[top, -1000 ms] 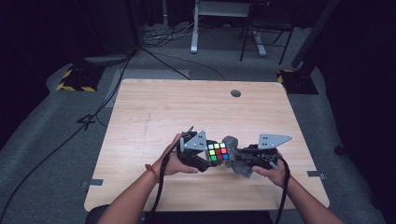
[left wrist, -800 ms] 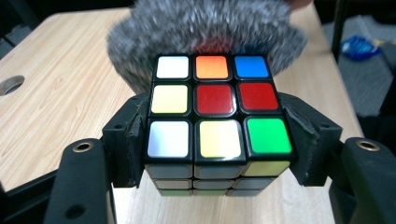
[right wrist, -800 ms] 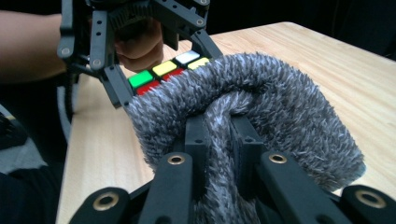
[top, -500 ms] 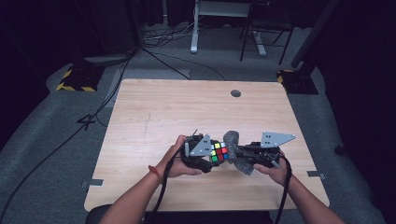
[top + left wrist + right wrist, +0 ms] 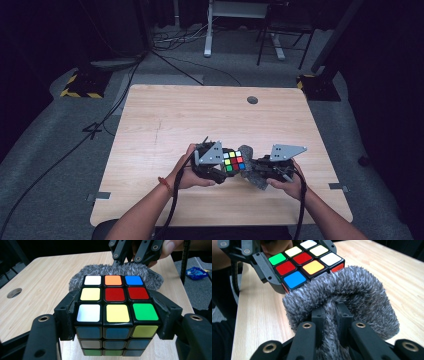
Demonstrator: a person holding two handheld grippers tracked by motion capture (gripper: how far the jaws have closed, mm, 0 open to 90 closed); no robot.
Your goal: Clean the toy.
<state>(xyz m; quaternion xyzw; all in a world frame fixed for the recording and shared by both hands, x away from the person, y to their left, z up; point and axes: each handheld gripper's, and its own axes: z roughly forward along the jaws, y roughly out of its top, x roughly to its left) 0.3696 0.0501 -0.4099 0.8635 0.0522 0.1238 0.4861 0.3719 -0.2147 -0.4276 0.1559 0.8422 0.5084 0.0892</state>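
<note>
Left claw (image 5: 116, 322) grips cube (image 5: 115, 302) — cloth (image 5: 352, 295) touching.

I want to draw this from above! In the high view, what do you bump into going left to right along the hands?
Left hand → left gripper → puzzle cube → fuzzy grey cloth → right gripper → right hand.

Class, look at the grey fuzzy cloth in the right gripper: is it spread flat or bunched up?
Bunched up. The right gripper pinches the grey fuzzy cloth into a folded hump against the puzzle cube.
</note>
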